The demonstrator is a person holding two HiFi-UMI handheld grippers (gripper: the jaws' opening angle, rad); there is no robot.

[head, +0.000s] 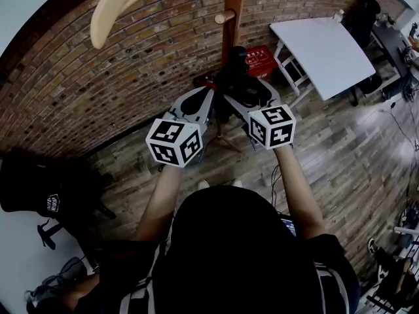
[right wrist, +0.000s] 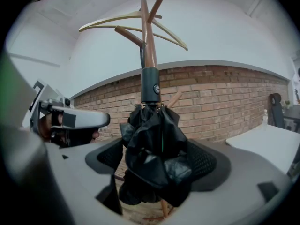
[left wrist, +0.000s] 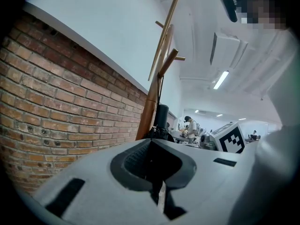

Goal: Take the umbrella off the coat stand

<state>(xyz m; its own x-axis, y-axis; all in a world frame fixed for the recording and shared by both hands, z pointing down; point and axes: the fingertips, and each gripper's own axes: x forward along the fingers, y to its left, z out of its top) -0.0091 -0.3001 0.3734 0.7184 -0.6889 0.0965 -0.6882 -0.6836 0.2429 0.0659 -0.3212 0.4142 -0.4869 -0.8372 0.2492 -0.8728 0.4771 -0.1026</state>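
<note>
A folded black umbrella [right wrist: 154,153] hangs against the wooden coat stand [right wrist: 149,46], its black handle [right wrist: 151,86] uppermost. My right gripper [right wrist: 157,161] is open, with the bunched fabric between its wide-set jaws; the left pad stands clear of it. In the head view both grippers point at the umbrella [head: 237,70] by the pole [head: 232,12], the right gripper [head: 241,100] beside the left gripper [head: 208,100]. The left gripper [left wrist: 153,144] has its jaws together with only a thin slit, its tip just short of the umbrella [left wrist: 161,121]. From the right gripper view the left gripper [right wrist: 77,120] sits left of the fabric.
A pale wooden hanger [head: 108,12] hangs off the stand's top. A brick wall [head: 131,77] runs behind the stand. A white folding table [head: 324,51] and a red box [head: 260,61] lie to the right, and a black chair [head: 39,188] to the left.
</note>
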